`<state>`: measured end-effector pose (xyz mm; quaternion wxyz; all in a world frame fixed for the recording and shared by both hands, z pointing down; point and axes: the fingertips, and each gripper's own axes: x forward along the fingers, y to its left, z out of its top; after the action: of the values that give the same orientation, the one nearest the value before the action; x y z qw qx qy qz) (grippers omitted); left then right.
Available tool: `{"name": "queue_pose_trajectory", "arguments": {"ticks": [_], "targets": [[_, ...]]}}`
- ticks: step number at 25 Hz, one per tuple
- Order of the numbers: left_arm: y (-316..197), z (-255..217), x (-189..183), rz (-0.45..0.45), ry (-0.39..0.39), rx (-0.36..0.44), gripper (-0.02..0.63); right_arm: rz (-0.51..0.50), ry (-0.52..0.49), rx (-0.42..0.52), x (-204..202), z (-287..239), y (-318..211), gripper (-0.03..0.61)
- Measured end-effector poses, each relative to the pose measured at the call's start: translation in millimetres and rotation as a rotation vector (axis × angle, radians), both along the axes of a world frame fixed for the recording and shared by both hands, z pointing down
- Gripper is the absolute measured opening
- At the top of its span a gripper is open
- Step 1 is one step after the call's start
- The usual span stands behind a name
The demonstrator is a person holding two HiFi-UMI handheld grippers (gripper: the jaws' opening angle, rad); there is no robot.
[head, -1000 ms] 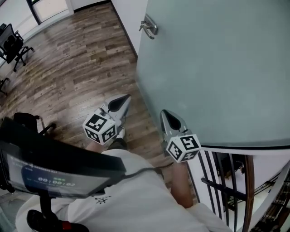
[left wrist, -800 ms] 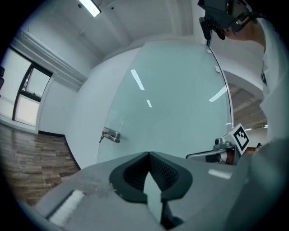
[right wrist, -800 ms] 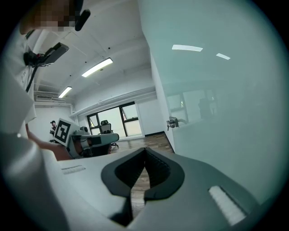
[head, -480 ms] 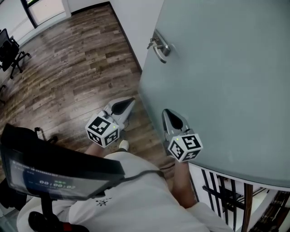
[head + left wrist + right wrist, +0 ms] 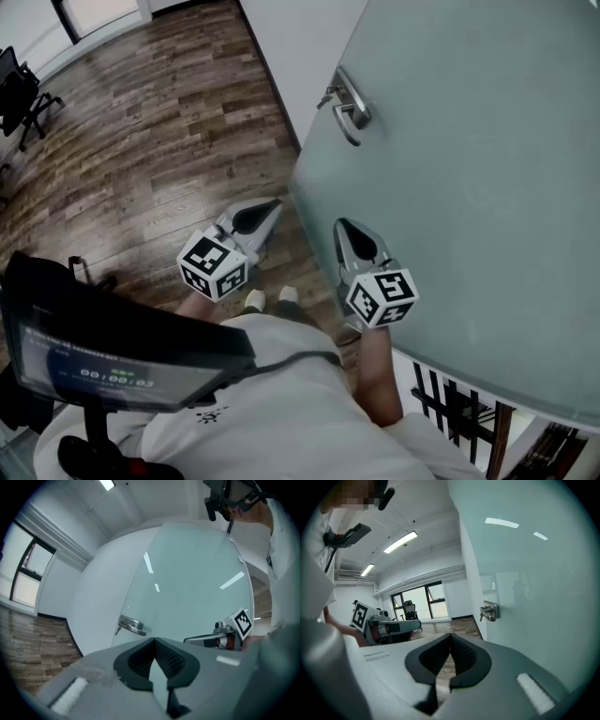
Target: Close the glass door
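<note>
A tall frosted pale-green glass door (image 5: 469,169) stands upright and partly swung, filling the right side of the head view, its long axis running floor to ceiling and its free edge facing a plain white wall (image 5: 291,47). On that edge a brushed-metal lever handle (image 5: 352,108) lies level and reaches back across the pane, away from the edge. A person in a white shirt (image 5: 281,412) stands at the door with both forearms stretched forward and a grey two-jaw tool in each hand, both aimed roughly level towards the handle edge. The right gripper (image 5: 342,230) runs close alongside the glass face, below the handle and well short of it; whether it touches the pane cannot be made out. Its jaws are pressed together with nothing between them. The left gripper (image 5: 272,206) hovers over open floor just left of the door's edge, apart from the glass, its jaws likewise closed tip to tip and empty. Underfoot lies brown wood-plank flooring (image 5: 141,122). Dark metal railing bars (image 5: 459,412) show below the door at lower right, a black office chair (image 5: 19,89) sits at the far left, and the right gripper view takes in dark-framed windows (image 5: 417,603) and ceiling strip lights (image 5: 400,542).
</note>
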<state>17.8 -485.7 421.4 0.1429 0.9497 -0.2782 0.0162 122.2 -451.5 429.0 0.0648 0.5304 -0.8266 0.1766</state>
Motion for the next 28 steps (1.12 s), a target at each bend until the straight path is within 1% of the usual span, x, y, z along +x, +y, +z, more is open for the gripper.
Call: {"name": "queue_pose_trajectory", "arguments": {"ticks": [4, 7, 10, 14, 18, 19, 23, 26, 28], "targets": [[-5.1, -0.5, -1.3, -0.036, -0.002, 0.011, 0.003, 0.004, 0.016, 0.028, 8.1, -0.4, -20.7, 0.009], [-5.1, -0.8, 6.9, -0.069, -0.007, 0.019, 0.003, 0.019, 0.05, 0.05, 27.7, 3.7, -36.6, 0.009], [-10.6, -2.1, 22.4, -0.1, -0.01, 0.022, 0.002, 0.031, 0.101, 0.06, 51.9, 8.8, -58.3, 0.011], [-21.4, -10.4, 27.1, -0.128, -0.016, 0.027, 0.0, 0.025, 0.18, 0.059, 59.3, 11.2, -93.5, 0.03], [-25.7, -13.1, 24.7, -0.145, -0.024, 0.04, 0.002, 0.03, 0.223, 0.033, 58.9, 26.2, -123.8, 0.128], [-26.0, -13.8, 24.0, -0.148, -0.024, 0.042, 0.002, 0.029, 0.232, 0.024, 58.5, 30.9, -129.8, 0.143], [-25.1, -13.8, 21.8, -0.161, -0.028, 0.042, 0.002, 0.014, 0.281, 0.0, 55.5, 47.0, -146.8, 0.188], [-24.5, -13.7, 22.1, -0.166, -0.031, 0.04, 0.002, 0.029, 0.307, -0.012, 59.4, 51.7, -157.3, 0.223], [-24.9, -14.5, 23.6, -0.169, -0.028, 0.039, 0.002, 0.042, 0.316, -0.017, 61.7, 52.7, -164.1, 0.232]]}}
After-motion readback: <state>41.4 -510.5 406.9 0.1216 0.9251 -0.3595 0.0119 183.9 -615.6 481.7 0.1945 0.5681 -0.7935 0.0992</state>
